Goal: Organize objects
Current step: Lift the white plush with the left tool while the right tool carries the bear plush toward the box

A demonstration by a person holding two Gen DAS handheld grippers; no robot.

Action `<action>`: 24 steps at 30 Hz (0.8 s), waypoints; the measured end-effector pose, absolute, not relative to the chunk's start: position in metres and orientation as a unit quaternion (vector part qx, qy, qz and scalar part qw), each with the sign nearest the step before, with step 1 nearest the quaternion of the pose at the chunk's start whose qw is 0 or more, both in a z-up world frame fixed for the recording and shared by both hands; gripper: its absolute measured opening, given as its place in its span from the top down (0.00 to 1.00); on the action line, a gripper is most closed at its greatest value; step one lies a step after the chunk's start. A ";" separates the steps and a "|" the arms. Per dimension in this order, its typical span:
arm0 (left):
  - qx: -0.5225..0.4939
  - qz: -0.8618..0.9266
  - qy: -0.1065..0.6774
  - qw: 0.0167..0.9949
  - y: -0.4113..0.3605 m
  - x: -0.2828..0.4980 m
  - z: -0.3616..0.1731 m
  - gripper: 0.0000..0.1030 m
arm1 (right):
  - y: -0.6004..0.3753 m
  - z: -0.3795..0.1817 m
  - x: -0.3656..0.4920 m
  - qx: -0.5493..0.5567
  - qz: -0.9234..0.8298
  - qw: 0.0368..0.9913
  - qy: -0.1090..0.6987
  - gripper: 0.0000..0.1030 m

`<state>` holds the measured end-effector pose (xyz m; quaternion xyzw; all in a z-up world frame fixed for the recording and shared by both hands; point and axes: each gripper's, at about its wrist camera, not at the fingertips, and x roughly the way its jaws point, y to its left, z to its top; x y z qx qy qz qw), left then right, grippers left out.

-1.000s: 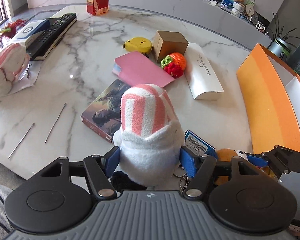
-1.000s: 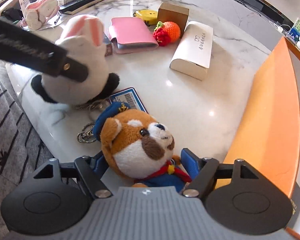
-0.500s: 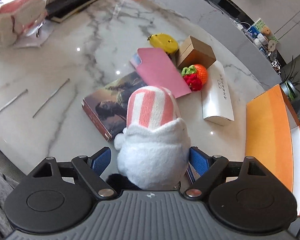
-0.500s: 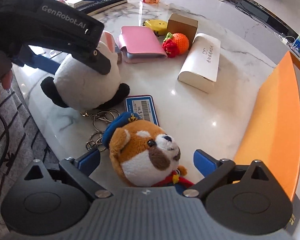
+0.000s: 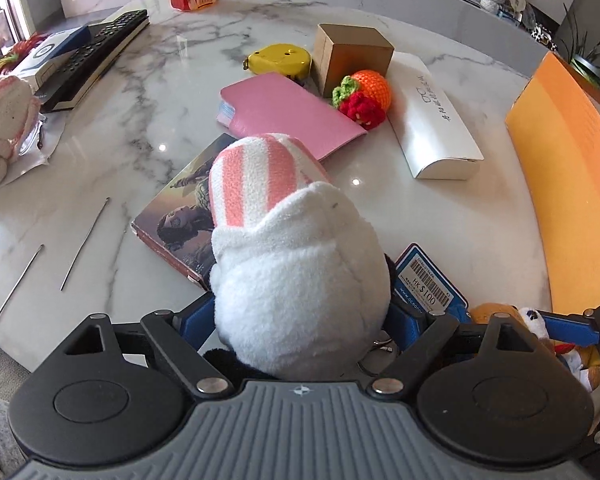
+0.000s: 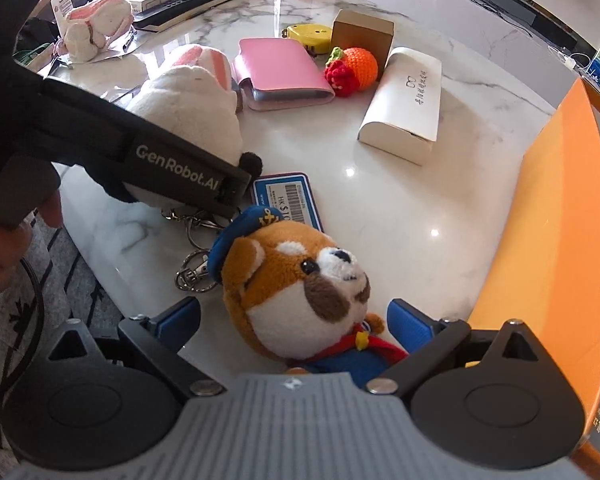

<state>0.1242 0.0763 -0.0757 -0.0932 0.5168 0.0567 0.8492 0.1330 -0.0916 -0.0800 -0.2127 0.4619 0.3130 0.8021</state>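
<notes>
Plush toys sit between both sets of jaws at the near edge of the marble table [image 5: 148, 120]. The left gripper [image 5: 300, 320] straddles a white bunny plush [image 5: 300, 300] with pink-striped ears; its blue pads flank the body closely, jaws spread wide (whether they press the fur I cannot tell). The right gripper [image 6: 296, 316] is spread too, with clear gaps on either side of the dog plush [image 6: 296, 284] in a blue cap and red scarf, which lies on the tabletop. A blue barcode card [image 6: 288, 200] and key rings [image 6: 196, 268] lie between the two toys. Farther back are a picture book [image 5: 176, 216], a pink wallet [image 5: 284, 112], a yellow tape measure [image 5: 280, 58], a brown box [image 5: 352, 56], a crocheted orange [image 5: 364, 94] and a white case [image 5: 432, 120]. An orange box [image 5: 564, 184] stands at the table's right.
</notes>
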 end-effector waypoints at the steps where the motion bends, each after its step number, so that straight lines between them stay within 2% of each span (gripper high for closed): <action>1: -0.091 0.056 0.517 0.849 0.076 0.124 -0.076 0.06 | -0.092 -0.080 0.132 -0.212 0.314 0.802 0.462 0.03; 2: -0.091 0.052 0.513 0.852 0.076 0.122 -0.074 0.13 | -0.092 -0.080 0.132 -0.213 0.315 0.802 0.461 0.03; 5: -0.122 0.056 0.471 0.872 0.082 0.114 -0.061 0.16 | -0.093 -0.081 0.130 -0.216 0.317 0.801 0.459 0.03; 7: -0.138 0.042 0.433 0.890 0.087 0.112 -0.047 0.12 | -0.093 -0.081 0.130 -0.216 0.317 0.803 0.457 0.03; 8: -0.130 0.033 0.430 0.893 0.087 0.115 -0.044 0.08 | -0.093 -0.081 0.130 -0.215 0.316 0.804 0.455 0.03; 10: -0.115 0.035 0.441 0.889 0.084 0.124 -0.045 0.08 | -0.093 -0.081 0.130 -0.215 0.318 0.808 0.448 0.04; 11: -0.114 0.034 0.450 0.885 0.083 0.127 -0.048 0.08 | -0.093 -0.081 0.129 -0.220 0.321 0.810 0.439 0.09; 12: -0.117 0.032 0.458 0.881 0.082 0.130 -0.052 0.09 | -0.093 -0.081 0.128 -0.230 0.320 0.813 0.430 0.22; 13: -0.124 0.034 0.463 0.877 0.083 0.131 -0.056 0.15 | -0.093 -0.079 0.127 -0.232 0.327 0.813 0.423 0.26; 14: -0.133 0.034 0.464 0.875 0.085 0.131 -0.058 0.20 | -0.094 -0.077 0.127 -0.228 0.335 0.811 0.422 0.37; 15: -0.145 0.030 0.463 0.874 0.088 0.131 -0.060 0.21 | -0.094 -0.077 0.127 -0.226 0.336 0.810 0.424 0.40; 19: -0.161 0.028 0.460 0.873 0.092 0.127 -0.059 0.28 | -0.095 -0.076 0.129 -0.221 0.331 0.813 0.425 0.41; 24: -0.079 0.032 0.420 0.903 0.069 0.107 -0.039 0.31 | -0.097 -0.067 0.127 -0.209 0.327 0.820 0.421 0.42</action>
